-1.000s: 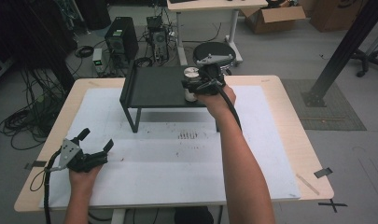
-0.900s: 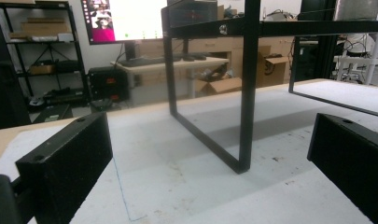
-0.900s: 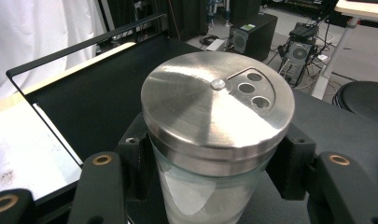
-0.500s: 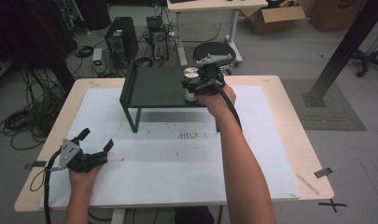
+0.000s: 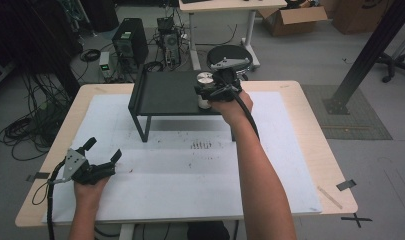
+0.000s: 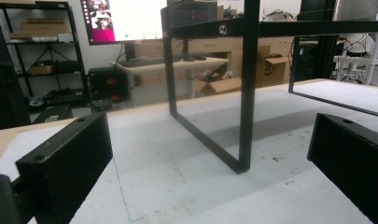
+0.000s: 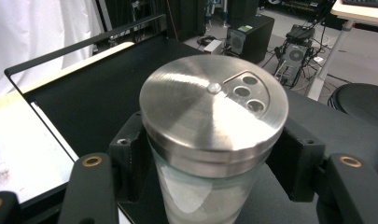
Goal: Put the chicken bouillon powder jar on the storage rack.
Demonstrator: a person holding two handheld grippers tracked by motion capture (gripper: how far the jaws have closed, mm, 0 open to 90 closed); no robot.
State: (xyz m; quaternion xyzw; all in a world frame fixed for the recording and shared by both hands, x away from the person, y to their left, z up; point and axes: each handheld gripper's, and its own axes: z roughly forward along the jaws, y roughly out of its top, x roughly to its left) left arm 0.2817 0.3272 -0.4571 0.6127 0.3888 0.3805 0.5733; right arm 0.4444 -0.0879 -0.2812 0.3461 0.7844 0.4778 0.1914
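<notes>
A glass shaker [image 7: 213,112] with a steel lid stands upright on the right end of a low black shelf [image 5: 165,95] at the table's far side. In the high view the shaker [image 5: 205,82] sits just in front of my right hand. My right gripper [image 7: 214,154] has its jaws on either side of the glass. They have just been opening, and the pads stand a sliver off the jar. My left gripper [image 5: 104,149] rests on the white mat at the front left, jaws wide apart. The left gripper [image 6: 210,154] has nothing between its jaws and faces the shelf's leg [image 6: 248,93].
A white mat [image 5: 190,170] covers most of the wooden table. Behind the table are a round black stool [image 5: 230,52], a computer tower [image 5: 130,42] and tangled cables on the floor. A black pillar [image 5: 365,55] rises at the right.
</notes>
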